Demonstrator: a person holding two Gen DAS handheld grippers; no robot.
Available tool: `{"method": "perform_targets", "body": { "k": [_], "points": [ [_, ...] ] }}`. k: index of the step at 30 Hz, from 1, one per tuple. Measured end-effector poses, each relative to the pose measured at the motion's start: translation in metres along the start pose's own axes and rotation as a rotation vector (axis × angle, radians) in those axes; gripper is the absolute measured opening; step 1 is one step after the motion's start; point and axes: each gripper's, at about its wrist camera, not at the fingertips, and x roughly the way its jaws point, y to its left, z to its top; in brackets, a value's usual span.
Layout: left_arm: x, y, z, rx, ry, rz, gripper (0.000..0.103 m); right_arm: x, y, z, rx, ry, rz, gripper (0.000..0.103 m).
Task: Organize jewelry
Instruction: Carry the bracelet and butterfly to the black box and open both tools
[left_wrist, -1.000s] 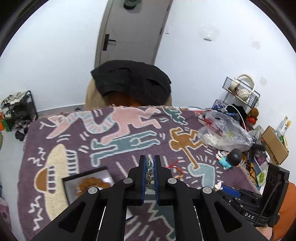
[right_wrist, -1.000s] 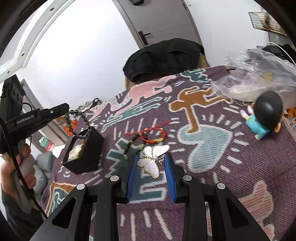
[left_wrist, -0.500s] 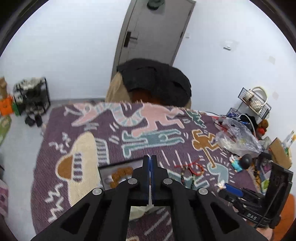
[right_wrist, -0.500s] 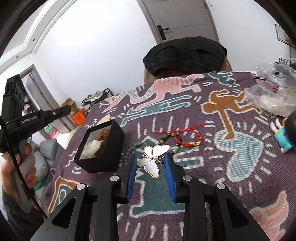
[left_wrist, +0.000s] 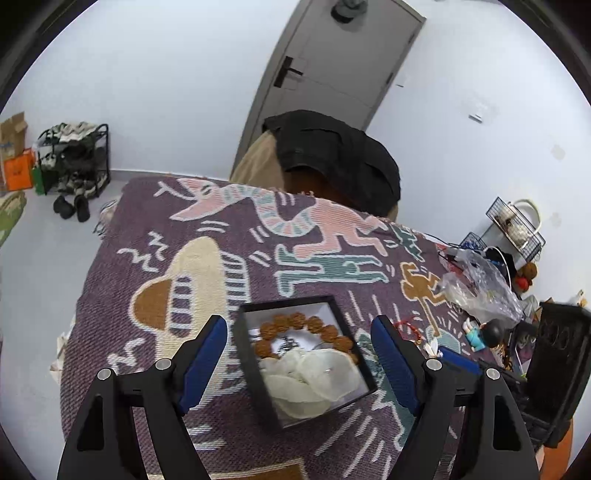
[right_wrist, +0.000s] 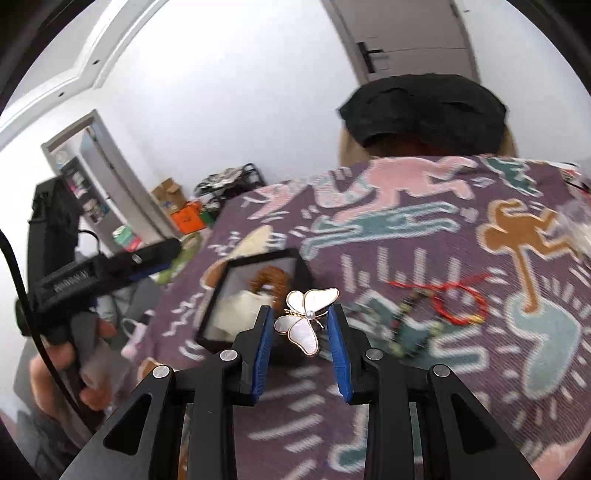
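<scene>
A black jewelry box (left_wrist: 255, 354) sits on the patterned cloth (left_wrist: 207, 236) and holds a brown bead bracelet (left_wrist: 295, 323) and pale cloth (left_wrist: 314, 376). My left gripper (left_wrist: 299, 350) is open and empty, its fingers either side of the box from above. My right gripper (right_wrist: 301, 325) is shut on a white butterfly brooch (right_wrist: 304, 317), held above the cloth just right of the box (right_wrist: 214, 314). A red string bracelet (right_wrist: 458, 299) and a dark bead bracelet (right_wrist: 410, 325) lie on the cloth to the right.
A clear plastic bag (left_wrist: 476, 284) and a small doll (left_wrist: 484, 332) lie at the cloth's right edge. A chair with a black garment (left_wrist: 332, 155) stands behind the table. A shoe rack (left_wrist: 74, 162) stands on the floor at left.
My left gripper has opened wide, released the dark bead bracelet it held a second ago, and come over the box. My right gripper has carried the brooch left toward the box.
</scene>
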Motion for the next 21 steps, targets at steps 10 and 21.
{"method": "perform_targets", "body": {
  "k": [10, 21],
  "points": [
    [-0.01, 0.035, -0.008, -0.055, -0.008, 0.024, 0.081, 0.049, 0.041, 0.028, -0.009, 0.045, 0.11, 0.031],
    [-0.007, 0.061, -0.017, -0.117, 0.005, 0.032, 0.081, 0.081, 0.059, 0.032, -0.043, 0.109, 0.129, 0.061]
  ]
}}
